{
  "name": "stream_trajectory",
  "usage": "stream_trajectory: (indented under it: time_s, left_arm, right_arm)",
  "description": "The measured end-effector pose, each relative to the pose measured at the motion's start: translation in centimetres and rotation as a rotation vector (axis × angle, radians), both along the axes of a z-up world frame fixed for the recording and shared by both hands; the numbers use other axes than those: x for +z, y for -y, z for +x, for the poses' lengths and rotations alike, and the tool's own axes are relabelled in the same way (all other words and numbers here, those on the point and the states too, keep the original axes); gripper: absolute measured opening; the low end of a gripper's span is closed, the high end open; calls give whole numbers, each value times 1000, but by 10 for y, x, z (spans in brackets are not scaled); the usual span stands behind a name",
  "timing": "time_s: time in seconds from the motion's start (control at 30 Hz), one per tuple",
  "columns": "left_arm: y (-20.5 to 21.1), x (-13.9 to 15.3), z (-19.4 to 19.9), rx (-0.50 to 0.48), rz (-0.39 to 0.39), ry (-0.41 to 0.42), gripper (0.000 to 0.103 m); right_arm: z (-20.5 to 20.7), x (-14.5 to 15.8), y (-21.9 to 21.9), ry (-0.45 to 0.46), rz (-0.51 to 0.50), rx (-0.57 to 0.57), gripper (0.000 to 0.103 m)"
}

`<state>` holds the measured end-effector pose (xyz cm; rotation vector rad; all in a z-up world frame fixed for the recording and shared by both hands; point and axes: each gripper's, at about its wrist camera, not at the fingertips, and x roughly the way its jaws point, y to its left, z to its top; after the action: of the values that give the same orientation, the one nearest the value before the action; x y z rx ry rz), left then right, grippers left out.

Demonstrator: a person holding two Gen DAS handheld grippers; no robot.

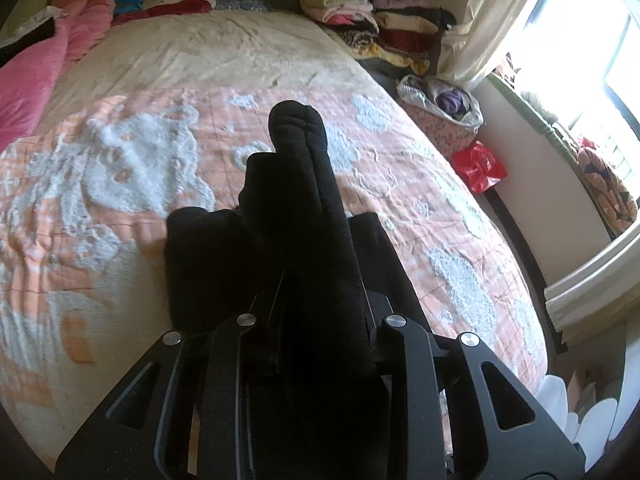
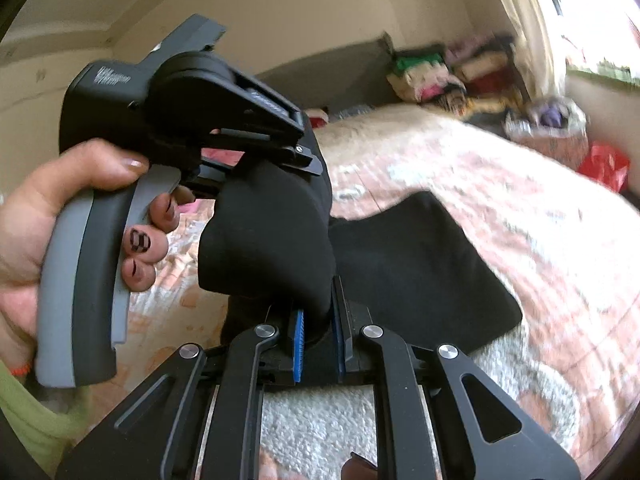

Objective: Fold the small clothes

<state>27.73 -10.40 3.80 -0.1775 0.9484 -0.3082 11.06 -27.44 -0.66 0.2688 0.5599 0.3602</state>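
The black garment (image 1: 304, 208) is thick, soft and without any pattern, and I hold it from two sides. In the left wrist view a bunched part of it stands up between the fingers as a rounded roll, and the rest hangs down onto the bedspread (image 1: 120, 168) in flat folds. My left gripper (image 1: 320, 304) is closed on this cloth; the fabric hides the pads completely. In the right wrist view my right gripper (image 2: 318, 320) pinches another bunch of the same garment between its blue pads (image 2: 299, 344), with the jaws nearly together. From there one wide flat part of the cloth lies spread to the right on the bed. The other gripper shows in this view too, up on the left, clamped on the upper edge of the cloth, and a hand (image 2: 48, 216) with painted nails holds its grey handle.

The bedspread is peach with white fluffy patches, and further away it becomes plain cream. A pink blanket (image 1: 44, 64) lies at the far left edge of the bed. Folded clothes (image 1: 360, 12) are stacked in the far corner. Beside the bed I see a bag (image 1: 444, 116), a red plastic bag (image 1: 478, 166), a cream curtain (image 1: 492, 12) and a bright window (image 1: 576, 36).
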Motion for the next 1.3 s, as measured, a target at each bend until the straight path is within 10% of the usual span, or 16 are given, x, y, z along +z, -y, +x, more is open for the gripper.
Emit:
stream_trajectory:
  time_s: [0.53,0.7,0.87,1.03,1.3]
  left_arm:
    - [51,-42,28,-50,64,-85,29]
    - [55,-42,32,-49,-13,-85,72]
    - [42,-26,25,-45,-50,-33,72]
    - [3,-17,7,7,-30,32,72]
    - [-48,-48,-25,74,26,31,72]
  right_arm:
    - [28,-37,39,-239,155,-78,20]
    - [39,-50,59,-342,289,-73,23]
    - [48,-55,68,-383,325,-41,33]
    - [54,-47,71,-364,340,19,67]
    - [98,-31,66,-391,273,83,74]
